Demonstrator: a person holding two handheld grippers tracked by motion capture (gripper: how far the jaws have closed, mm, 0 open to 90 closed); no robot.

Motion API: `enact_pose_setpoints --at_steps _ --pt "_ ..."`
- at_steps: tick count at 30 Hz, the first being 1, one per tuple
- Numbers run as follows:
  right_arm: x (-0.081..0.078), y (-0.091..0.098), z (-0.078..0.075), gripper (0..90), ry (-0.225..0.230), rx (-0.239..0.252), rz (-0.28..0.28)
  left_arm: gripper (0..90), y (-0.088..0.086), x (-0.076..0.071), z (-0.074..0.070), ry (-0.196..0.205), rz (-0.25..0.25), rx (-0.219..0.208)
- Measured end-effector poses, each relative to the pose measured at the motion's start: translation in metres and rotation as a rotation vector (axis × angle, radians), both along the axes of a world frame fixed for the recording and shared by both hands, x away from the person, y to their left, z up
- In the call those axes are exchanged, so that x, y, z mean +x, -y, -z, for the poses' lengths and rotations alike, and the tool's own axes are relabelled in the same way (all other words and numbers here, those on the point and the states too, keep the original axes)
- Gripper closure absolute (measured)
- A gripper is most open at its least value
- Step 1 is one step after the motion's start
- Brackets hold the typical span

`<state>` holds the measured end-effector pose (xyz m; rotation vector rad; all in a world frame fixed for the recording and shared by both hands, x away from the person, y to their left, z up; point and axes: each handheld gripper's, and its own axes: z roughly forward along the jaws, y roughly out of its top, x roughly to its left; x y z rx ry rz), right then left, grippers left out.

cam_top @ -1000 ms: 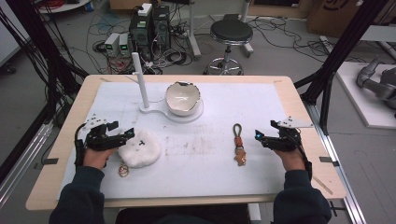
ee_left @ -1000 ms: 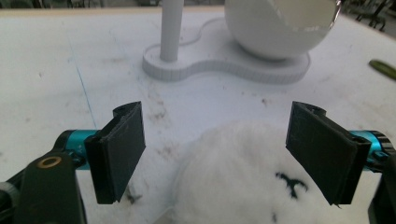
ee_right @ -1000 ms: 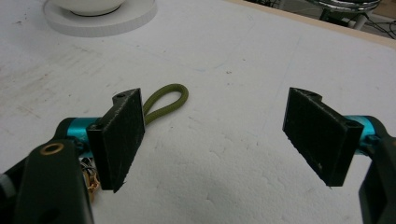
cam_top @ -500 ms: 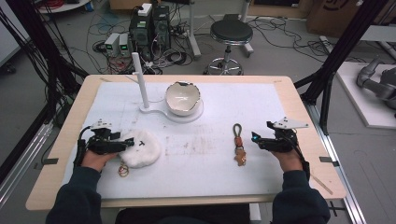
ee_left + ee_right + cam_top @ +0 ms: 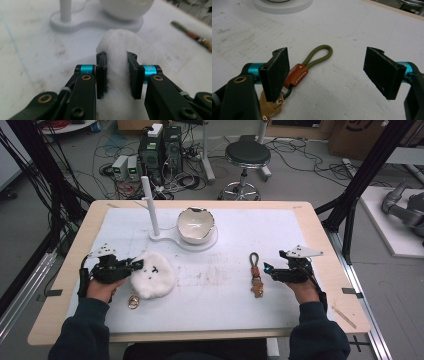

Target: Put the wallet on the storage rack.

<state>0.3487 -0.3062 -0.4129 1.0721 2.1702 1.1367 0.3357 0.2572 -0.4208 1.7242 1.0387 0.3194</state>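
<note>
Left gripper (image 5: 116,75) just closed, pinching white plush charm (image 5: 152,273); right gripper (image 5: 332,72) wide open, empty, low over green-loop keychain (image 5: 308,65) on table (image 5: 310,227).

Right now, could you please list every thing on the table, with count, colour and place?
table: one, wood edge, white top
plush keychain: one, white, front left, pinched by left tool
rope keychain: one, olive loop, brown tab, front right
stand: one, white post on flat base, back centre
bowl: one, white, on the stand's base
left tool: one, black, just closed on the plush
right tool: one, black, open beside the rope keychain
</note>
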Motion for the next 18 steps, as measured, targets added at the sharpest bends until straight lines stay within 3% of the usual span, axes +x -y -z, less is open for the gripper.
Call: enact_pose_setpoints --at_steps 4,7,11,13,15,16,17,18 --pt "0.002 -0.010 -0.001 21.3 -0.006 0.008 -0.036 72.6 0.010 -0.002 -0.008 0.071 0.027 -0.049" --pt "0.005 -0.028 -0.002 21.3 -0.014 0.027 -0.095 72.9 0.025 -0.003 -0.016 0.137 0.061 -0.050" --pt "0.008 -0.045 -0.002 21.3 -0.025 0.036 -0.148 72.8 0.038 -0.002 -0.020 0.171 0.079 -0.039" --pt "0.011 -0.064 -0.004 21.2 -0.034 0.062 -0.204 72.9 0.046 0.000 -0.022 0.182 0.092 -0.042" --pt "0.011 -0.070 -0.004 21.3 -0.043 0.076 -0.222 72.9 0.054 0.002 -0.025 0.196 0.108 -0.047" --pt "0.013 -0.084 -0.005 21.3 -0.055 0.090 -0.268 72.9 0.058 0.003 -0.026 0.199 0.117 -0.053" --pt "0.013 -0.084 -0.005 21.3 -0.055 0.090 -0.268 72.9 0.061 0.004 -0.027 0.202 0.130 -0.056" --pt "0.015 -0.099 -0.006 21.3 -0.070 0.113 -0.326 72.9 0.066 0.005 -0.028 0.200 0.142 -0.057"
